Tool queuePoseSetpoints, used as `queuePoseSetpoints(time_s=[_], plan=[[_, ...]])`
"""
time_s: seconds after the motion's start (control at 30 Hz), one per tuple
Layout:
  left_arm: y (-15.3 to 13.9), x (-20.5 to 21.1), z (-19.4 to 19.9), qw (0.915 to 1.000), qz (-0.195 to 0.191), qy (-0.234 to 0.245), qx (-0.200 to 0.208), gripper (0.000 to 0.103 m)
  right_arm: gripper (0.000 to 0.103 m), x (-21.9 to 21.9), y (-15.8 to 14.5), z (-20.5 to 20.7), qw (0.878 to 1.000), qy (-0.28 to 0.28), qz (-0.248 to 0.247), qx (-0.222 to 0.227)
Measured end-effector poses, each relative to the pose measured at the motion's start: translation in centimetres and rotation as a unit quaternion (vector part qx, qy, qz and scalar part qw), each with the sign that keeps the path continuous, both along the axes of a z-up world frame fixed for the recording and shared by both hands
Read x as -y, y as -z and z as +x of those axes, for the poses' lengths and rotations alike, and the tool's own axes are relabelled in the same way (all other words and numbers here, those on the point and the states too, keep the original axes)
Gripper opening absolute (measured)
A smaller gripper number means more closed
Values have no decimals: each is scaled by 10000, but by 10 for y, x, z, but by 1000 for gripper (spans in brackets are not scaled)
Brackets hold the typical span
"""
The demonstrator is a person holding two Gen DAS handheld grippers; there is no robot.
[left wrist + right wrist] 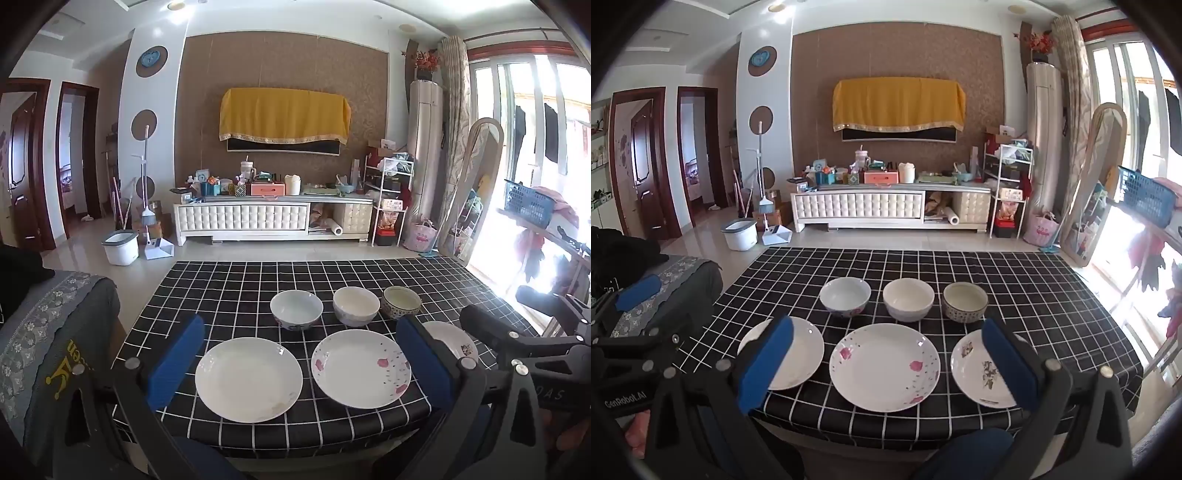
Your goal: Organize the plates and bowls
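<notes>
- Both grippers hovering short of the table's near edge, tilted slightly down: left gripper (299, 363) and right gripper (886, 363) spread wide, nothing between the blue pads, nothing grasped.
- On the black checked tablecloth (1052, 295), two rows. Near row: plain white plate (248, 379) at left, pink-flowered plate (885, 367) in the middle, small bird-patterned plate (975, 373) at right (partly hidden behind a pad in both views).
- Far row, just behind the plates: blue-white bowl (845, 296), cream bowl (908, 299), dark patterned bowl (964, 302), all upright, apart from one another.
- Nothing stacked yet, judging from the layout; sorting apparently at its very start.
- Likely trouble: shallow plates lying flat on cloth, so a pad sliding under a rim may snag the cloth and drag the neighbours along.
- Plates close to the near edge (the plain and middle ones especially); a push instead of a pinch could tip one off.
- Glazed rims slippery; a one-sided pinch may let a plate swing and chip another on landing.
- Reaching over plates for bowls risks knocking them.
- Two grippers close together; collision possible over the middle plate.
</notes>
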State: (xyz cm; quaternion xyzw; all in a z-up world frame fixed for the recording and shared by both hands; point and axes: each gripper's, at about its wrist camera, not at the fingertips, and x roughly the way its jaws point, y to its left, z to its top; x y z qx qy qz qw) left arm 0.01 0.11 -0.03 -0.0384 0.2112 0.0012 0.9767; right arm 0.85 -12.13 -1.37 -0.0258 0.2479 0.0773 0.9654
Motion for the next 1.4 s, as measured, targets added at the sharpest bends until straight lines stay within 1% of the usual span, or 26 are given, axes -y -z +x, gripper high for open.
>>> queuePoseSetpoints(time_s=[0.17, 0.2, 0.53, 0.57, 1.1, 1.4], plan=[[0, -2, -1, 10000, 65, -36, 17, 103, 103, 0, 1, 1, 10000, 4, 18, -37], [0, 2, -1, 10000, 46, 14, -38, 103, 103, 0, 1, 1, 10000, 3, 19, -39], [-2, 6, 1, 10000, 42, 17, -36, 103, 103, -1, 1, 0, 10000, 3, 39, -40], [-1, 0, 0, 10000, 40, 33, -33, 103, 103, -1, 2, 0, 10000, 4, 45, -41], [2, -5, 0, 10000, 8, 31, -68, 103, 103, 0, 6, -2, 9999, -24, 90, -90], [3, -1, -2, 10000, -6, 30, -94, 103, 103, 2, 7, -2, 9999, -33, 99, -123]])
